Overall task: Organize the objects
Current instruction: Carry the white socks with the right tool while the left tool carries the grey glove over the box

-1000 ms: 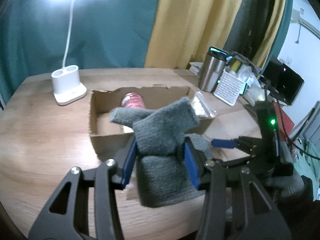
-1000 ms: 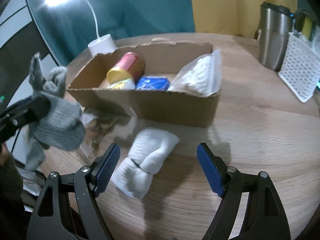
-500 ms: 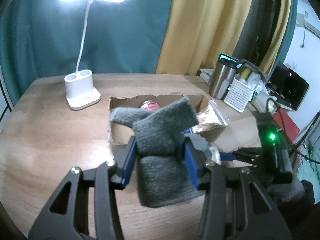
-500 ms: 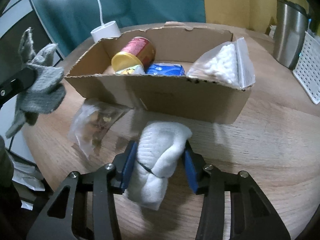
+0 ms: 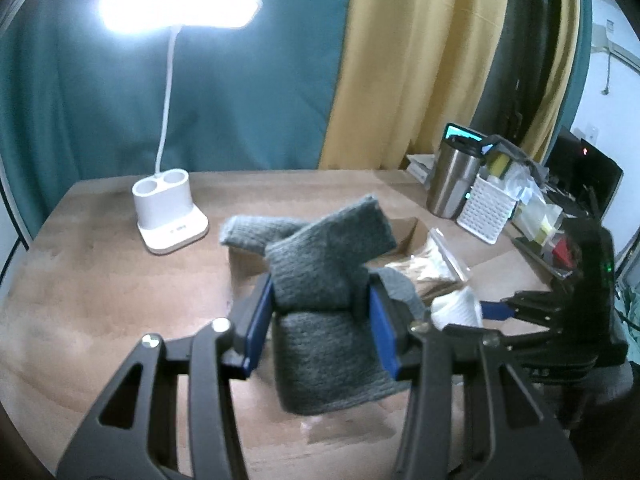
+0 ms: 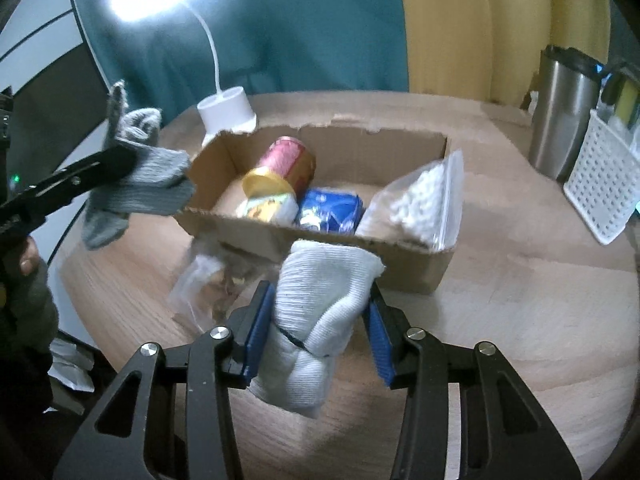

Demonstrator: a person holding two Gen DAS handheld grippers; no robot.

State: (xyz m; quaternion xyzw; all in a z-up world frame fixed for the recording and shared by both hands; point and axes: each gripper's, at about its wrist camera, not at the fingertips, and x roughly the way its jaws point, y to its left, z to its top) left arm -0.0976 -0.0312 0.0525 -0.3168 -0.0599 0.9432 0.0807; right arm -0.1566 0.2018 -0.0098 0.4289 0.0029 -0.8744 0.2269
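Left gripper (image 5: 320, 320) is clamped on a folded grey sock (image 5: 320, 280), held up off the wooden table (image 5: 100, 300). Right gripper (image 6: 318, 334) is squeezing a rolled white sock (image 6: 320, 312), just in front of the cardboard box (image 6: 304, 240) at 12 o'clock. Inside: a red can (image 6: 286, 168), a blue packet (image 6: 330, 210) and a zip bag (image 6: 420, 204) at its 3 o'clock end. Desk lamp (image 5: 170, 208) sits at 11.
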